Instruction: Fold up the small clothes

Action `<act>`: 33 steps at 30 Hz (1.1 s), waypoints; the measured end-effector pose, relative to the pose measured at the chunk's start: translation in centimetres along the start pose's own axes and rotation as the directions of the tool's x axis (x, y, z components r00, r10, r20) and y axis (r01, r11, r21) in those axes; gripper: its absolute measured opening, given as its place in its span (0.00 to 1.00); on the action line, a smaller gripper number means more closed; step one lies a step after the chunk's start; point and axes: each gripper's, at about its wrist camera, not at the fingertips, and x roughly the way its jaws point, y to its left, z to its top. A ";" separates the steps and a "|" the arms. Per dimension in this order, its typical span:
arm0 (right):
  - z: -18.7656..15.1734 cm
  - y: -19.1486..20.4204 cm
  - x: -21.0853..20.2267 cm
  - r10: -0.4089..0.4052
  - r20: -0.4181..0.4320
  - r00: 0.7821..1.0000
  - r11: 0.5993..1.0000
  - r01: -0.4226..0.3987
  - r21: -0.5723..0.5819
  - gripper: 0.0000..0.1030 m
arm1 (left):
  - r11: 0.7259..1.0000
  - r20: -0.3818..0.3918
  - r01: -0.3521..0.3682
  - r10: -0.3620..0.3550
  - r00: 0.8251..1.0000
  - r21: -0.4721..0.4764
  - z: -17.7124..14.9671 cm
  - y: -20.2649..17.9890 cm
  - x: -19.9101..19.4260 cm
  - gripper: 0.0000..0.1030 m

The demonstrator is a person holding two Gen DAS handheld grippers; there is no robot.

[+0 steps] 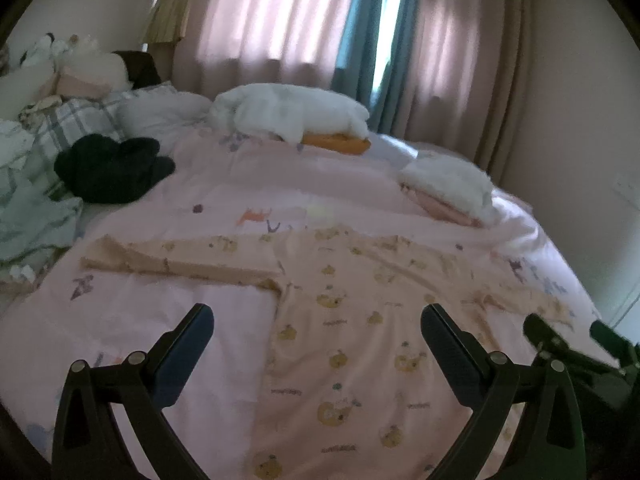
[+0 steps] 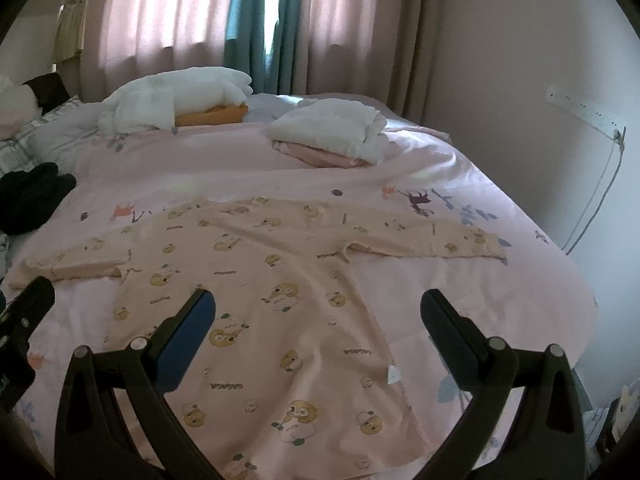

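Printed top point(image 2: 288, 300) is laid flat on bed point(image 2: 500, 312): sleeves span 9–3 o'clock, body runs toward 6. Left gripper point(image 1: 318, 330) and right gripper point(image 2: 318, 312) are held spread, empty.

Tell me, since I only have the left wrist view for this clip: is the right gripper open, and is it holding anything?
Observer: The right gripper is open, with its fingers wide apart over the shirt, and it holds nothing.
Operator: That gripper blocks the shirt's sleeve on its side for me. How does the sleeve lie?
Observer: That sleeve lies flat, stretched straight out sideways on the pink duvet, not folded in.
Operator: Is there a label showing on the shirt?
Observer: Yes, a small white tag lies on the fabric near the shirt's edge on that same side.
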 end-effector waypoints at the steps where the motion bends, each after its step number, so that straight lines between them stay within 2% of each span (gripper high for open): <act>1: 0.0 0.0 -0.1 0.001 0.002 1.000 1.000 -0.001 -0.001 1.00 | 1.000 -0.006 -0.006 0.007 1.000 0.028 -0.1 -0.1 -0.1 0.99; 6: -0.2 -0.1 -0.4 0.026 0.004 1.000 1.000 -0.026 -0.006 1.00 | 0.998 0.041 -0.046 0.045 0.998 0.037 -0.7 -0.7 -1.1 0.99; 8: -0.3 0.1 -0.4 0.044 0.004 0.999 0.999 -0.044 -0.010 1.00 | 0.999 0.061 -0.039 0.036 0.997 0.038 -0.9 -1.0 -1.4 0.99; 11: -0.5 0.6 0.0 0.072 -0.016 0.997 0.997 -0.072 -0.027 1.00 | 0.999 0.035 -0.007 0.005 0.999 0.043 -0.9 -1.2 -1.4 0.99; 13: -0.6 0.8 0.4 0.097 -0.029 0.995 0.994 -0.098 -0.044 1.00 | 0.999 0.040 -0.023 0.021 0.999 0.031 -0.8 -1.0 -1.4 0.99; 18: -0.4 0.4 0.4 0.077 -0.015 0.997 0.997 -0.077 -0.013 1.00 | 0.996 0.041 -0.086 0.086 0.995 -0.002 -0.6 -0.2 -1.3 0.99; 21: -0.5 0.5 0.2 0.087 -0.015 0.996 0.996 -0.088 -0.024 1.00 | 0.996 0.042 -0.074 0.076 0.996 -0.047 -0.5 0.6 -1.5 0.99; 24: -0.5 0.5 0.0 0.076 -0.011 0.997 0.997 -0.076 -0.024 1.00 | 0.997 0.013 -0.064 0.064 0.998 -0.047 -0.6 0.8 -1.3 0.99; 28: -0.6 0.7 -0.1 0.074 -0.009 0.997 0.997 -0.074 -0.027 1.00 | 0.994 0.012 -0.106 0.106 0.994 -0.036 -0.6 0.7 -1.3 0.99; 33: -0.5 0.7 -0.3 0.068 -0.003 0.998 0.997 -0.068 -0.028 1.00 | 0.996 -0.008 -0.079 0.079 0.997 -0.052 -0.6 0.9 -1.0 0.99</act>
